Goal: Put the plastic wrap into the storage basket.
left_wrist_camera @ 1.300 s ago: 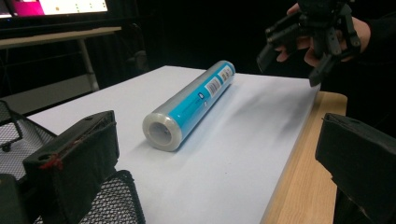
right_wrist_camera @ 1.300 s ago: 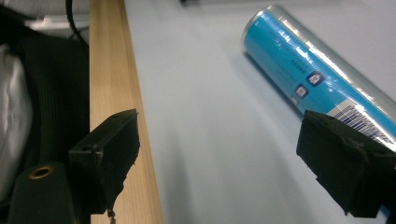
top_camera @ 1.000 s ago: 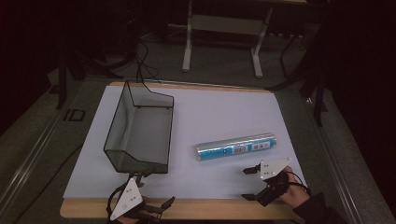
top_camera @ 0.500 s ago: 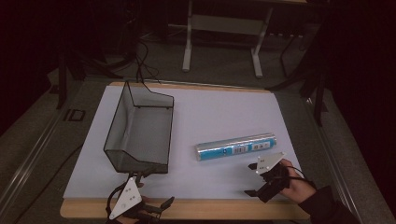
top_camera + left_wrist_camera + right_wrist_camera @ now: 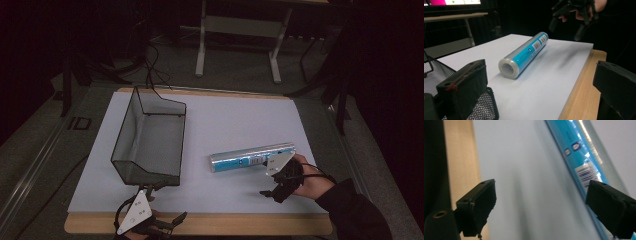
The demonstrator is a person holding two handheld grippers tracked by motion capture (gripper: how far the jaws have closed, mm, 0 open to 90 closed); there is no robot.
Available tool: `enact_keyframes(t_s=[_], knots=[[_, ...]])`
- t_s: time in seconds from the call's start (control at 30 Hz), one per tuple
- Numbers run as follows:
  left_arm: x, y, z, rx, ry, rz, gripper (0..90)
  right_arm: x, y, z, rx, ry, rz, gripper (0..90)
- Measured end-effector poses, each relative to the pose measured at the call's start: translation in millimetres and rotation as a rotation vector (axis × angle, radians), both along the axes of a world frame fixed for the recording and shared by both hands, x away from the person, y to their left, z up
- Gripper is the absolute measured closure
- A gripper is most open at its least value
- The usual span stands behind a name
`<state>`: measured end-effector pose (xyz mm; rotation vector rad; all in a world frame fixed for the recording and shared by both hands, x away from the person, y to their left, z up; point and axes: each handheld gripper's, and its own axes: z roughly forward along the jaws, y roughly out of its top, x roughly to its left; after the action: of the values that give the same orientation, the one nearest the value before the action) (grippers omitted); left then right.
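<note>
- Roll (image 5: 251,157): cling-film-type tube w/ blue label & barcode, lying flat on the white sheet (image 5: 235,120), right of centre, long axis approx. across the table. Left gripper view shows its open core end toward the camera (image 5: 522,56); nothing touches it.
- Right gripper (image 5: 278,188): just beside the roll's right end, on the near side, w/ its grey plate overlapping that end in the high view. Jaws have just been opening and now stand wide apart w/ nothing between them; in the right gripper view the roll (image 5: 584,162) runs past the right-hand jaw, outside the gap.
- Change vs. a second ago: the right hand (image 5: 305,177) was at the sheet's near right corner, clear of the roll; it is now up & in toward the roll's end. Judgement: a pre-grasp approach; the roll is not yet straddled, so jaws must shift over it before closing.
- Mesh basket (image 5: 150,140): black wire, empty, left of the roll and well apart; prob. the destination.
- Left gripper (image 5: 167,225): at the near table edge, below the basket's near corner; jaws apart, empty, same place as before.
- Wooden tabletop (image 5: 200,224): bare strip along the near edge.
</note>
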<state>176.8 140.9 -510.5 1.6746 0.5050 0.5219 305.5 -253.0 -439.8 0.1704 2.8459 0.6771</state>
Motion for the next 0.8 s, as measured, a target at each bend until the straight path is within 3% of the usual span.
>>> enact_keyframes(t_s=[0.37, 0.43, 0.5, 0.8], knots=[[-0.3, -0.8, -0.3, 0.004, 0.0, -0.013, 0.1, 21.7, 17.9, 6.4, -0.045, -0.066, 0.031, 9.7], [-0.2, -0.8, -0.4, 0.004, 0.003, -0.014, 0.1, 26.9, 21.5, 6.4, -0.065, -0.069, 0.038, 9.7], [-0.1, -0.6, -0.7, 0.002, 0.005, -0.015, 0.1, 33.0, 26.2, 5.9, -0.108, -0.104, 0.069, 9.9], [-0.4, -1.1, -1.1, 0.029, -0.007, -0.009, 0.1, 53.4, 44.2, -0.8, -0.208, -0.101, 0.129, 12.3]])
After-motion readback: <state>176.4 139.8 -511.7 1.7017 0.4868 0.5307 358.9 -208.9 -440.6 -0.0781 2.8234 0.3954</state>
